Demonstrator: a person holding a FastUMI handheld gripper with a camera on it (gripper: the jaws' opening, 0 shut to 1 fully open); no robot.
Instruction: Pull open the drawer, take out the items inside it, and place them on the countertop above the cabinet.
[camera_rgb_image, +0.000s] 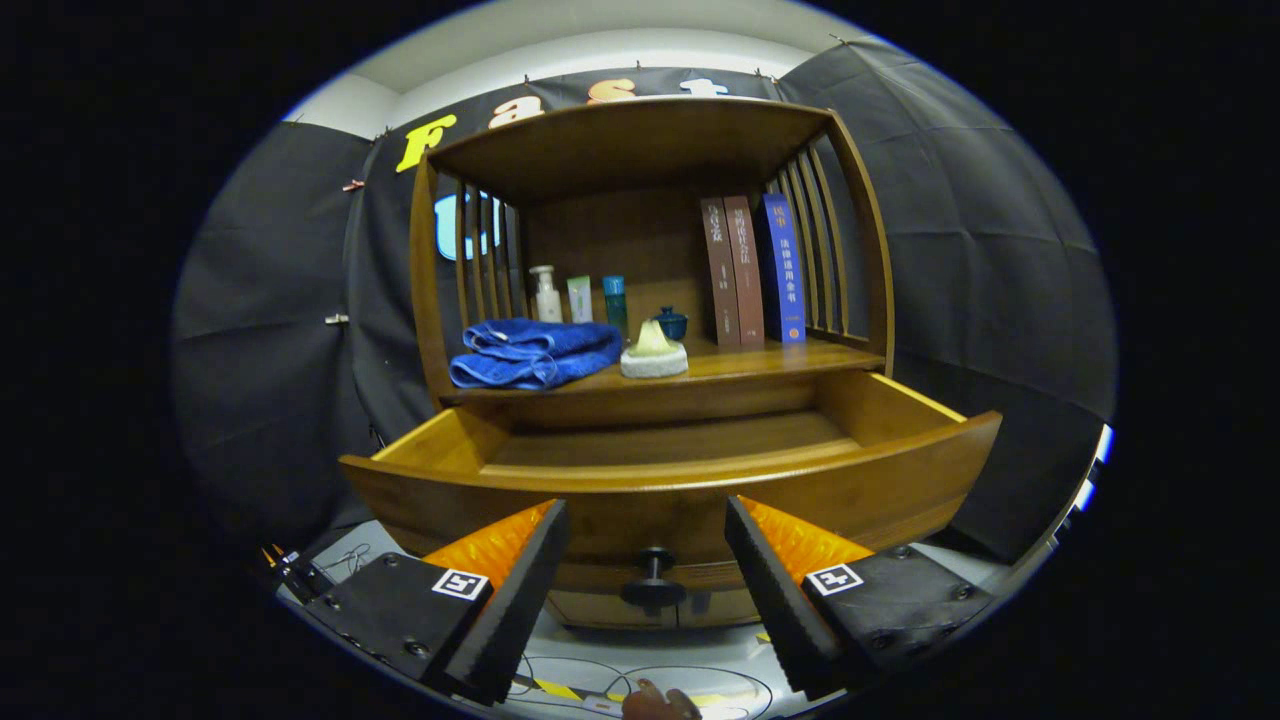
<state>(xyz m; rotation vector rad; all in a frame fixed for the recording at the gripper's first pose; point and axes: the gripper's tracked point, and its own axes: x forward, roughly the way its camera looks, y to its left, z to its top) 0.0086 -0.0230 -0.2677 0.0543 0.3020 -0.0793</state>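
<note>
A wooden cabinet (650, 150) stands ahead with its drawer (670, 480) pulled open toward me. The drawer's inside shows bare wood, with no item visible in it. Its black knob (654, 580) sits between and just below my fingertips. My gripper (646, 520) is open, with nothing between its fingers (520, 590). On the countertop (740, 362) above the drawer lie a folded blue towel (535, 353) and a pale soap on a white dish (654, 354).
At the back of the countertop stand a white pump bottle (544, 294), two small tubes (580, 298), a dark blue lidded jar (671, 323) and three upright books (752, 270). Slatted sides (820, 250) close the shelf left and right. Cables lie on the floor below.
</note>
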